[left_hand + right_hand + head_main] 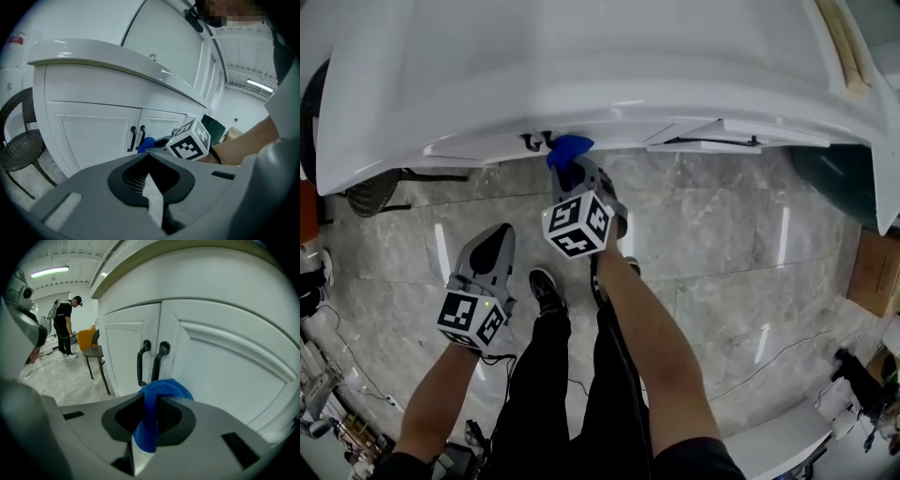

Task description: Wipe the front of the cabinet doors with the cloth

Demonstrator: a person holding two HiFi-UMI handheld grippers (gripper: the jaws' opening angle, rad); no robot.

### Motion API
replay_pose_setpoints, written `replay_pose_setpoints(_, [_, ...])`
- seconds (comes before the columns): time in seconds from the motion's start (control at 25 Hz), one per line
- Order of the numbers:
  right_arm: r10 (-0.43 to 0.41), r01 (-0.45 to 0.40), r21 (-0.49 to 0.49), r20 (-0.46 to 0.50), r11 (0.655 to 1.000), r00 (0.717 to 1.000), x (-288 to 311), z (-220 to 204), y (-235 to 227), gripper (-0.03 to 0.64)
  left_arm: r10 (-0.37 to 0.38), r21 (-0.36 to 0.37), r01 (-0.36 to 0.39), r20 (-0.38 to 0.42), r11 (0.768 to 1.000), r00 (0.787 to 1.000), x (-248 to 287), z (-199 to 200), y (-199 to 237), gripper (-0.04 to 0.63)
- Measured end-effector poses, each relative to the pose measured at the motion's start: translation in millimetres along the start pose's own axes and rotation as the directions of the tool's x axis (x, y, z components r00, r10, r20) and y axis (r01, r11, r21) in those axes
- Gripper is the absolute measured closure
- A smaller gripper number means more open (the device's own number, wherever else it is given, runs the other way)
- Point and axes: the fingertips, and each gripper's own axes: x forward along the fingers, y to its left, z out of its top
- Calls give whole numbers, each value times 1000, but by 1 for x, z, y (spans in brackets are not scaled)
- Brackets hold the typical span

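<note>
Cabinet doors (pixel 220 366): under countertop (pixel 108 51), two handles (pixel 151 359) side by side at the meeting edges
Cloth (pixel 161 390): in right tongs (pixel 151 399), just before the handles' lower ends
Left tongs (pixel 494 239): left of and behind right tongs
Chair (pixel 18 145): on floor (pixel 722 244), left of cabinet

Two grippers on show: the left gripper (pixel 149 157), jaws together on nothing, and the right gripper (pixel 150 397), nipping the one and only cloth (pixel 164 389). Dead ahead of the right gripper, two cabinet doors, left door (pixel 123 357) and right door (pixel 229 371). Just past its jaws, two black pulls, left handle (pixel 142 363) and right handle (pixel 159 359). Two marker blocks, left cube (pixel 472 319) and right cube (pixel 577 223). One chair (pixel 18 140) left of the left gripper. One person (pixel 65 326) far left of the right gripper.
</note>
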Motion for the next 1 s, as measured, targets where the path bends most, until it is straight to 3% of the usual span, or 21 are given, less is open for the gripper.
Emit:
replay_pose_setpoints(0.16, [10, -10, 14, -9, 1000, 1000, 9, 1, 2, 558, 8, -13, -9, -16, 1000, 1000, -4, -14, 9, 597])
replay_pose_setpoints(0.44, [-6, 4, -54, -32, 999, 999, 15, -16, -31, 558, 9, -6, -9, -1, 1000, 1000, 14, -7, 2, 597])
replay_pose_setpoints(0.6, [-3, 3, 9, -24, 1000, 1000, 2, -35, -63, 558, -12, -6, 12, 7, 1000, 1000, 30, -5, -21, 597])
replay_pose_setpoints(1.0, [-127, 133, 173, -46, 976, 991, -43, -105, -168, 558, -67, -10, 67, -37, 998, 997, 67, -30, -84, 597])
